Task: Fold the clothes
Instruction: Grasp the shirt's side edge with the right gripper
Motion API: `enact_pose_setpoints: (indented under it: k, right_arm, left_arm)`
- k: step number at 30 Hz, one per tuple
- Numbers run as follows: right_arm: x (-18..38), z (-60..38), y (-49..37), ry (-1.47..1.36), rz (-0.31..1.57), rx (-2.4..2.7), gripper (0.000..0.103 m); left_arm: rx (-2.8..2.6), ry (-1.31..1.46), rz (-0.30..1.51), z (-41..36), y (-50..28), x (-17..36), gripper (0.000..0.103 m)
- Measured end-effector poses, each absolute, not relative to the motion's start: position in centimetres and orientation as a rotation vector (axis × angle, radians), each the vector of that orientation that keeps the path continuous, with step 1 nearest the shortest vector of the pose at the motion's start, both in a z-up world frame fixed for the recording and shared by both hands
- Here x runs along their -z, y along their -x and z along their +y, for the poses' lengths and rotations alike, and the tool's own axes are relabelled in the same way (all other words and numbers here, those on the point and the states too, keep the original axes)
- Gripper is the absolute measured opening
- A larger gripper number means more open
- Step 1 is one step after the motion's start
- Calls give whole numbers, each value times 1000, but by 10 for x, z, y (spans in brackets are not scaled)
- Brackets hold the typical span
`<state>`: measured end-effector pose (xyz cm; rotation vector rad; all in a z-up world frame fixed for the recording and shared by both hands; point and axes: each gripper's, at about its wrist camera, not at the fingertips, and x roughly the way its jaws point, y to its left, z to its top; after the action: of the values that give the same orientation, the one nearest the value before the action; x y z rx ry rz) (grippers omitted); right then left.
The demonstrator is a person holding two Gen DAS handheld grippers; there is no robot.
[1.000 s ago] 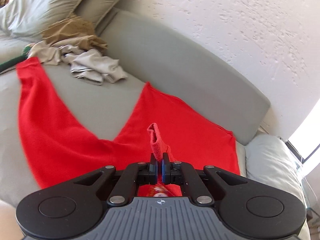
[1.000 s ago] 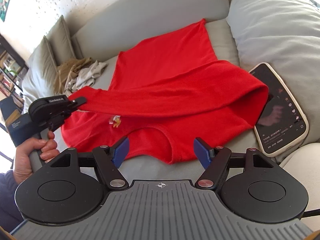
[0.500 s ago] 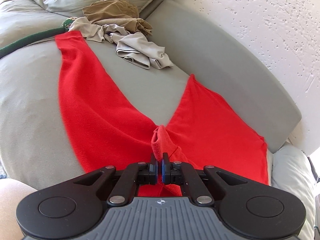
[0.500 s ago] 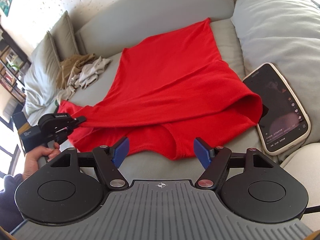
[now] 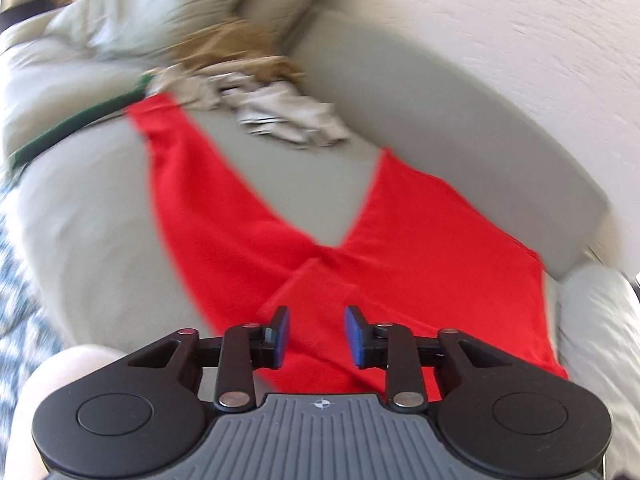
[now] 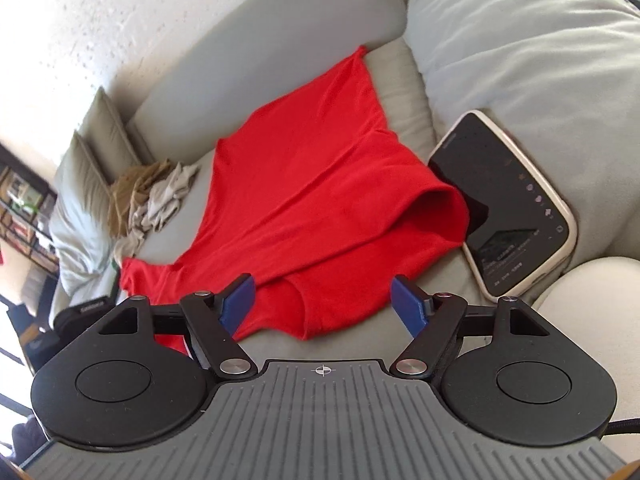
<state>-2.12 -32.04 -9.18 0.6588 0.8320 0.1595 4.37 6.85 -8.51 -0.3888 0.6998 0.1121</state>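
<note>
A red long-sleeved top (image 6: pixel 320 184) lies spread on the grey sofa seat (image 6: pixel 352 332). One sleeve is folded across its body and ends near the sofa's left side. In the blurred left wrist view the top (image 5: pixel 420 240) lies below my left gripper (image 5: pixel 315 335), which is open and empty, just above the sleeve fabric. My right gripper (image 6: pixel 323 298) is open and empty, hovering over the top's near edge by the neckline. The left gripper (image 6: pixel 86 312) shows partly at the lower left of the right wrist view.
A pile of tan and beige clothes (image 6: pixel 152 196) lies at the sofa's far left, also in the left wrist view (image 5: pixel 276 108). A smartphone (image 6: pixel 508 204) lies right of the top. A big cushion (image 6: pixel 532 52) is at the right; pillows (image 6: pixel 80 184) at the left.
My left gripper has opened and let go of the red sleeve, which now lies flat on the top. The left gripper has drawn back toward the sofa's left front. The right gripper stayed open.
</note>
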Motion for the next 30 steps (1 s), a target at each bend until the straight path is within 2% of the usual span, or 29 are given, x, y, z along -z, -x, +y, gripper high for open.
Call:
enact_pose_setpoints:
  k: [8, 11, 12, 17, 24, 25, 27, 28, 29, 30]
  right_arm:
    - [120, -356, -16, -882, 755, -103, 78]
    - [133, -355, -29, -897, 768, -79, 78]
    - [137, -354, -33, -893, 773, -75, 78]
    - [156, -344, -53, -864, 765, -73, 78]
    - [168, -326, -77, -856, 615, -25, 76]
    - [166, -323, -79, -832, 591, 9, 74]
    - [159, -322, -77, -785, 543, 122, 60]
    - [157, -323, -75, -784, 540, 167, 43]
    - [155, -324, -72, -794, 547, 203, 35]
    - [152, -325, -67, -802, 557, 232, 34]
  left_arm:
    - [-12, 254, 891, 46, -107, 136, 17]
    - [6, 273, 899, 52, -107, 139, 19]
    - [9, 288, 904, 55, -107, 140, 23]
    - [17, 342, 907, 64, -109, 144, 23]
    - [21, 280, 906, 57, -111, 144, 22]
    - [22, 274, 907, 57, -111, 144, 22]
    - [25, 263, 909, 56, -112, 143, 22]
    - [27, 263, 909, 57, -112, 144, 22]
    - [27, 264, 910, 57, -112, 144, 22]
    - [28, 264, 910, 57, -112, 144, 22]
